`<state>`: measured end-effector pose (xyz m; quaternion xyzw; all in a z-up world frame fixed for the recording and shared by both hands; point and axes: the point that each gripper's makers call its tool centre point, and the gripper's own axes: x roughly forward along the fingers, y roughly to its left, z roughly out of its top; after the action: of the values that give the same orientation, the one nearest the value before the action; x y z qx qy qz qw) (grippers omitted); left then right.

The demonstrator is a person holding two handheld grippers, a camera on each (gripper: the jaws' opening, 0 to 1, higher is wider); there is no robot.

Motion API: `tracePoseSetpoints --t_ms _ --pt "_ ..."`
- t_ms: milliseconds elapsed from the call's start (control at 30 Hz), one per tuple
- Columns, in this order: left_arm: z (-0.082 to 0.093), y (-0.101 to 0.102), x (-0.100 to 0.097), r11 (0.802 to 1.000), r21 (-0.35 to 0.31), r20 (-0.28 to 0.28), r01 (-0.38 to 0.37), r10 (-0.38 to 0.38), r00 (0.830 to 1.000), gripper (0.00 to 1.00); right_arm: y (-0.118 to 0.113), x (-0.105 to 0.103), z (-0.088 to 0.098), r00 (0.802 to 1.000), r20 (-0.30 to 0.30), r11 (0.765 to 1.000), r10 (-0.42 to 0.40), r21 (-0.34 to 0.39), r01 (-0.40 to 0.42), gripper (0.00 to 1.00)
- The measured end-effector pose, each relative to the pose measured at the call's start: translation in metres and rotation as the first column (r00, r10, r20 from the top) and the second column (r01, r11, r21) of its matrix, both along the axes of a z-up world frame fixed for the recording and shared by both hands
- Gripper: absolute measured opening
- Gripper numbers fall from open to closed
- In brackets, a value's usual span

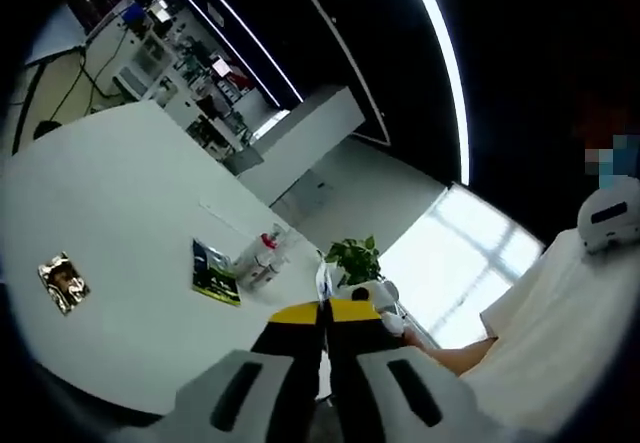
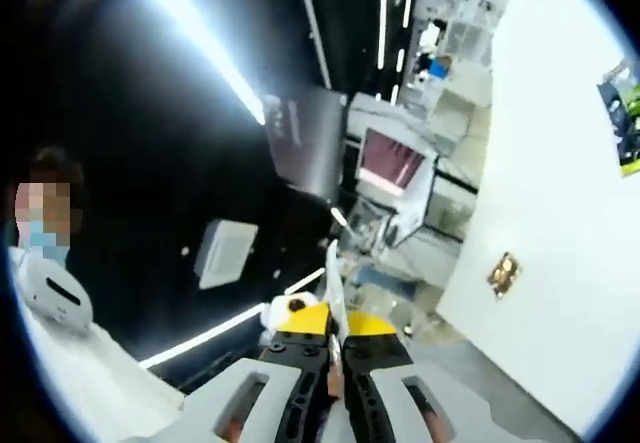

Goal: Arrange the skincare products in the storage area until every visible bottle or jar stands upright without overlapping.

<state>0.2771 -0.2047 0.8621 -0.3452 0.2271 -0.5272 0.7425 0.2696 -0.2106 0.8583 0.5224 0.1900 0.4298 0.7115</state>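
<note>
My left gripper (image 1: 324, 308) is lifted above the white table (image 1: 120, 193), jaws shut on a thin white sachet (image 1: 322, 281) seen edge-on. Just right of its yellow tips shows part of the other gripper (image 1: 388, 308). In the right gripper view my right gripper (image 2: 338, 325) is also shut on a thin white sachet (image 2: 333, 268), likely the same one. On the table lie a gold sachet (image 1: 63, 283) (image 2: 503, 274) and a green-black packet (image 1: 214, 274) (image 2: 624, 113). Clear bottles with a red cap (image 1: 262, 254) stand beyond the packet.
A potted plant (image 1: 355, 259) stands at the table's far edge. A person in white (image 1: 560, 333) (image 2: 70, 363) is close by, forearm beside the left gripper. Shelves and equipment (image 1: 170, 43) line the room behind the table (image 2: 540, 213).
</note>
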Motion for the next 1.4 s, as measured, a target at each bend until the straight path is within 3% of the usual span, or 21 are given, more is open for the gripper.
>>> tracePoseSetpoints --t_ms 467,600,1033,1267,1333,1400 --pt "0.007 0.006 0.002 0.998 -0.059 -0.017 -0.012 0.011 1.000 0.00 0.000 0.007 0.011 0.997 -0.042 0.997 -0.057 0.041 0.059 0.01" --pt "0.006 0.005 0.002 0.998 -0.054 -0.026 -0.013 0.012 1.000 0.00 0.000 0.008 0.009 0.994 -0.093 0.996 -0.054 0.072 0.061 0.00" --pt "0.002 0.004 0.001 0.999 -0.045 -0.046 0.002 -0.004 0.999 0.00 -0.004 0.015 0.010 0.995 -0.073 0.998 -0.069 0.007 0.070 0.01" --pt "0.006 0.003 -0.006 0.995 -0.086 -0.059 0.054 -0.059 0.997 0.00 -0.002 0.012 0.017 0.999 -0.002 0.996 0.036 -0.079 -0.036 0.00" --pt "0.005 0.009 -0.003 0.996 -0.084 -0.050 0.031 -0.036 0.998 0.02 -0.003 0.013 0.019 0.998 0.022 0.992 0.051 -0.116 -0.048 0.00" --pt "0.006 0.017 0.007 0.993 -0.115 -0.090 -0.030 0.020 0.996 0.09 -0.004 0.011 0.020 0.997 0.023 0.989 0.080 -0.124 -0.077 0.00"
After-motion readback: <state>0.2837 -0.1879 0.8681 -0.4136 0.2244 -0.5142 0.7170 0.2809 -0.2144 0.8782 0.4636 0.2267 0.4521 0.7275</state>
